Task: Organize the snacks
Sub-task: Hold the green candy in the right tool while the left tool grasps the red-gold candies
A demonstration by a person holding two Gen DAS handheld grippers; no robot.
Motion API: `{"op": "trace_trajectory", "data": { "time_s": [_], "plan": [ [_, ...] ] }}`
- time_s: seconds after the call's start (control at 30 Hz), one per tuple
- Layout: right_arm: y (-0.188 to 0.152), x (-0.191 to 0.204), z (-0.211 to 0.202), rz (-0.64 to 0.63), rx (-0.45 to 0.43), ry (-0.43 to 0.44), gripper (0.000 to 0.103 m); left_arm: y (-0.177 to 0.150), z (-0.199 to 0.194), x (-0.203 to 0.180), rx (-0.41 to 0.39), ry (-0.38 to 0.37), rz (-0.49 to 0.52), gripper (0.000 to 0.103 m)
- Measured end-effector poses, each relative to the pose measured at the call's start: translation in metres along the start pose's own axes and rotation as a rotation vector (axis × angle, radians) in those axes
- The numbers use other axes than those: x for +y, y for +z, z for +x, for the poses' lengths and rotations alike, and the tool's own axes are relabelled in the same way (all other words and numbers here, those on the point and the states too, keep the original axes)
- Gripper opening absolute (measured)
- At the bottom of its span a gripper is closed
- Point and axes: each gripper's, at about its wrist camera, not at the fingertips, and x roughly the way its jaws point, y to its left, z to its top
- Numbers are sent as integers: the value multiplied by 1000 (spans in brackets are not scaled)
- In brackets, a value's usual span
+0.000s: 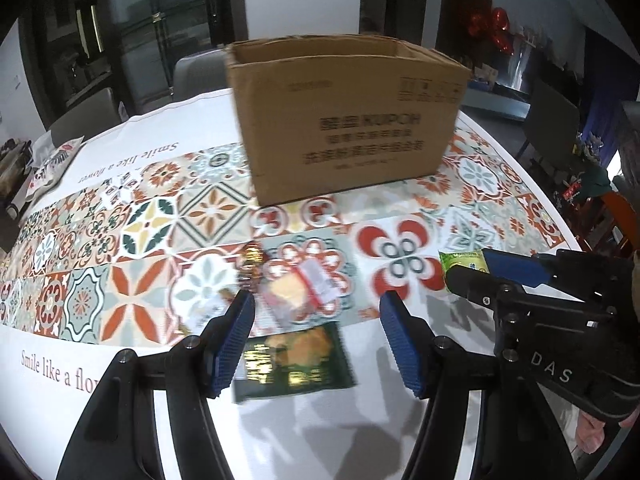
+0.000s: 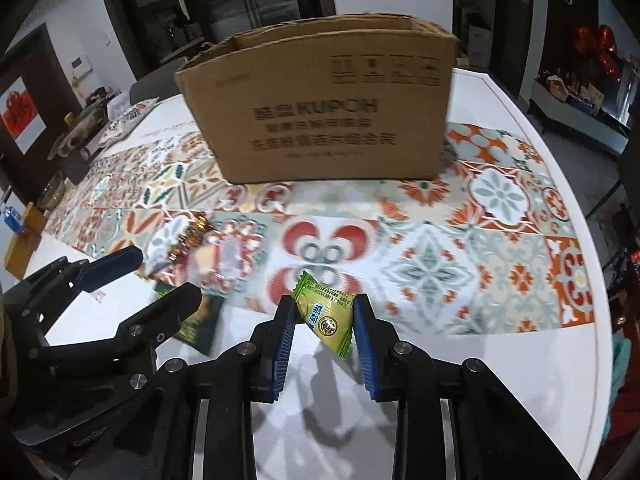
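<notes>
My right gripper (image 2: 323, 312) pinches a small green candy wrapper (image 2: 325, 312) above the white table (image 2: 520, 360), before the open brown cardboard box (image 2: 320, 120). My left gripper (image 1: 316, 316) is spread, holding nothing, over the dark green packet (image 1: 296, 364).

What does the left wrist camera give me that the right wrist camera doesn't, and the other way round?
Left wrist only: the open left gripper from behind, with nothing between its blue pads.

Right wrist only: the right gripper clamped on the light green printed candy wrapper, lettering visible.

Both: the open brown cardboard box, the dark green snack packet, the clear-wrapped pastry and the patterned tablecloth.
</notes>
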Motion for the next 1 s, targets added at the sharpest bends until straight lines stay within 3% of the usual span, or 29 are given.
{"op": "trace_trajectory", "data": {
  "time_s": [0.23, 0.43, 0.73, 1.0],
  "plan": [
    [10, 38, 18, -18, 11, 16, 31, 2, 7, 37, -23, 5, 23, 61],
    [20, 56, 38, -13, 35, 33, 31, 8, 24, 59, -12, -34, 26, 50],
    [28, 67, 63, -13, 72, 21, 31, 6, 56, 69, 48, -79, 35, 32],
    [31, 68, 72, -14, 83, 22, 31, 7, 68, 68, 62, -89, 32, 25]
  ]
}}
